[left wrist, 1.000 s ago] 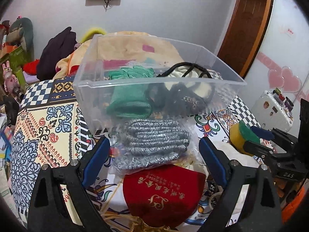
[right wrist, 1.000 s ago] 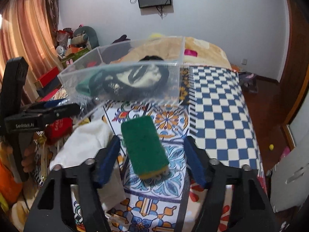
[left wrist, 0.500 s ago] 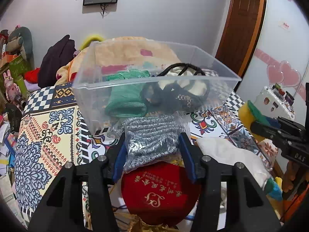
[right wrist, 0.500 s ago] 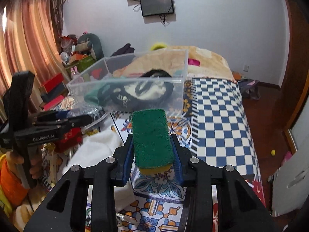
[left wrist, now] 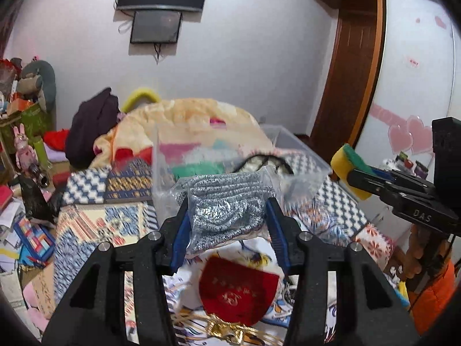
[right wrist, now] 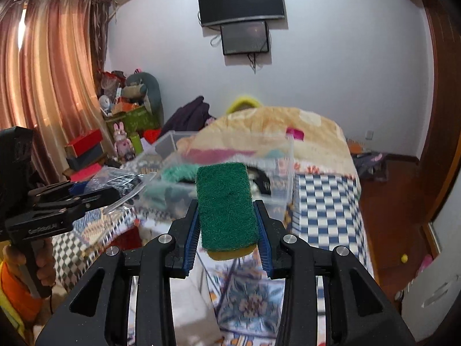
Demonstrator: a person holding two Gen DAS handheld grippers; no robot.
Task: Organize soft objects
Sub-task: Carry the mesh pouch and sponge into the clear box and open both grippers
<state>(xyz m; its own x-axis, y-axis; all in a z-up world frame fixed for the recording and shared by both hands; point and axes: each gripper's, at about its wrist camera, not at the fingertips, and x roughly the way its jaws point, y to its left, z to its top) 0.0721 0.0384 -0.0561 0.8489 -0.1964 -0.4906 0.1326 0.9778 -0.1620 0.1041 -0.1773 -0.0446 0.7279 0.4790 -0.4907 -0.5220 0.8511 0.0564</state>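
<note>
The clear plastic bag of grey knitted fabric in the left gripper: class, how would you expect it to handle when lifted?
The clear plastic bag of grey knitted fabric bulges between the left gripper pads, so it is probably soft and squashable. Its loose film flares beyond the pads, so it may sag and slip. It looks light for its bulk, being carried in a plain side pinch.

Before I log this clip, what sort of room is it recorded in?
Most likely a lived-in bedroom. A bed under a patterned cover with a bunched peach blanket fills the middle, a television hangs on the far wall, and long curtains cover the window beside piled boxes and toys.
</note>
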